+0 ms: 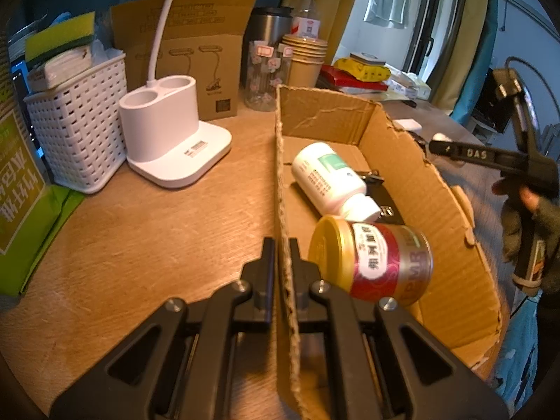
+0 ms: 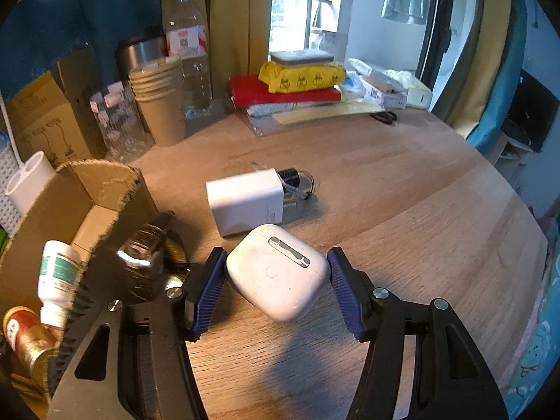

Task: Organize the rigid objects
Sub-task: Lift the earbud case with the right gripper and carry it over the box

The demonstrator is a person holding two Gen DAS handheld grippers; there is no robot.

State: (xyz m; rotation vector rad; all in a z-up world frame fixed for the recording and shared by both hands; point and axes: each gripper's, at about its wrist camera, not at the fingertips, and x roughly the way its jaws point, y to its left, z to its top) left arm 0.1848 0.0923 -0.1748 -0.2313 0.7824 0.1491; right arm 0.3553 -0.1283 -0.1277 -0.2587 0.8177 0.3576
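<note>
Tongs on the right (image 2: 276, 280) are gripping a white earbud case (image 2: 278, 271) beside the cardboard box (image 1: 420, 189) (left tongs (image 1: 281, 266) are clamping its wall).

White earbud case (image 2: 278, 273), brown cardboard box (image 1: 413, 182)

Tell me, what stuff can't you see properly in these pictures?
- Black item in the cardboard box, left wrist view: mostly hidden under the white bottle.
- Red-and-gold can, right wrist view: cut off by the edge and the box wall.
- Dark object behind the white charger: too small.
</note>
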